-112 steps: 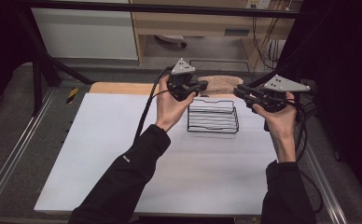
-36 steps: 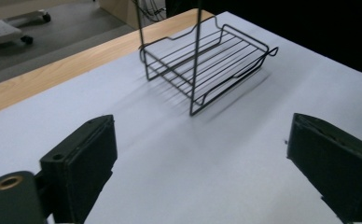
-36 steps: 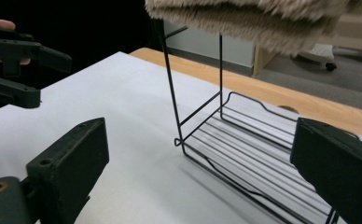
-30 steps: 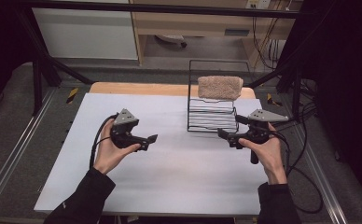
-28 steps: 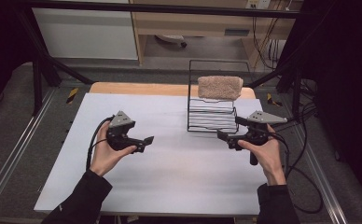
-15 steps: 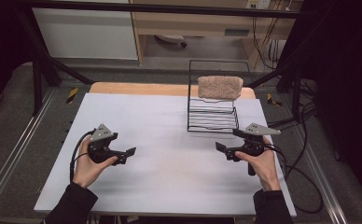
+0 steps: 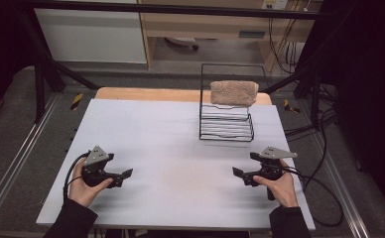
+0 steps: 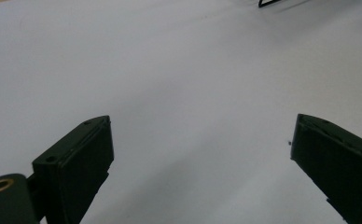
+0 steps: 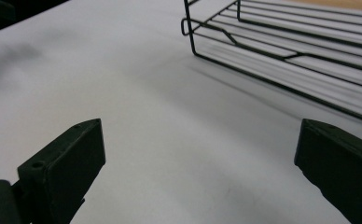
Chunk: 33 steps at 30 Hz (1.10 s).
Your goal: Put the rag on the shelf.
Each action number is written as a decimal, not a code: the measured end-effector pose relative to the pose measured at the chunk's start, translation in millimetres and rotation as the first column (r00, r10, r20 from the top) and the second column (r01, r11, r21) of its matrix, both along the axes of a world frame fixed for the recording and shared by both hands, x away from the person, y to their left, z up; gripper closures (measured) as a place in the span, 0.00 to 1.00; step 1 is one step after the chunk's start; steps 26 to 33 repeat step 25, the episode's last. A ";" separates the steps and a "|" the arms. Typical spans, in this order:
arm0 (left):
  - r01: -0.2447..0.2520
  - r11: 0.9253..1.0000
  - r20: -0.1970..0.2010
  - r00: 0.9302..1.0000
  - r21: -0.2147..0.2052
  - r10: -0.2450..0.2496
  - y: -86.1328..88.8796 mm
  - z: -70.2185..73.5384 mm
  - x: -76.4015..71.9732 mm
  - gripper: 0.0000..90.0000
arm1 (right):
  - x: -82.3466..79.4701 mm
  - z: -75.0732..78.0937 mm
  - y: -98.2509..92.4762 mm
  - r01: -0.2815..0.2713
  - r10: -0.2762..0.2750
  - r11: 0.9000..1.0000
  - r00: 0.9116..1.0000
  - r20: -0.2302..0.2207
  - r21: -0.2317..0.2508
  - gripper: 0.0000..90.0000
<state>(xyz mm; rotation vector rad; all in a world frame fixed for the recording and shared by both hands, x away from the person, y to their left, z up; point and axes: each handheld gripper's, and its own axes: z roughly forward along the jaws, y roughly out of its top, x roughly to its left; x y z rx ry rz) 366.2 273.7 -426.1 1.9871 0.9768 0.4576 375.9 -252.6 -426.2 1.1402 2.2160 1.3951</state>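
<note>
A black wire rack [image 7: 226, 123] stands at the back right of the white table [image 7: 170, 148], and a tan folded towel [image 7: 233, 92] hangs over its upright back. The rack's base also shows in the right gripper view [image 9: 309, 56]. My left gripper [image 7: 126, 176] rests low at the front left, held in a hand, jaws wide apart over bare table [image 8: 193, 93]. My right gripper [image 7: 237, 173] sits at the front right, in front of the rack, also open with nothing between its jaws.
A wooden strip [image 7: 146, 94] runs along the table's far edge. Black cables [image 7: 319, 193] trail off the right side. Metal frame rails [image 7: 12, 173] flank the table, and a white cabinet [image 7: 91, 29] stands behind it.
Both grippers have drawn back toward the table's front edge, the left one also moving further left. The towel stays hung on the rack.
</note>
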 end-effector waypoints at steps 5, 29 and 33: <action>-0.007 1.000 -0.006 1.000 0.016 0.007 7.9 -8.1 -2.7 0.06 | -6.2 -9.5 -4.8 -0.006 0.005 1.000 1.000 -0.023 -0.025 0.03; -0.005 0.999 -0.027 1.000 0.032 0.006 10.9 -17.5 -5.8 0.06 | -14.8 -15.2 -12.1 -0.018 0.017 0.999 0.999 -0.028 -0.044 0.02; -0.005 0.999 -0.027 1.000 0.032 0.006 10.9 -17.5 -5.8 0.06 | -14.8 -15.2 -12.1 -0.018 0.017 0.999 0.999 -0.028 -0.044 0.02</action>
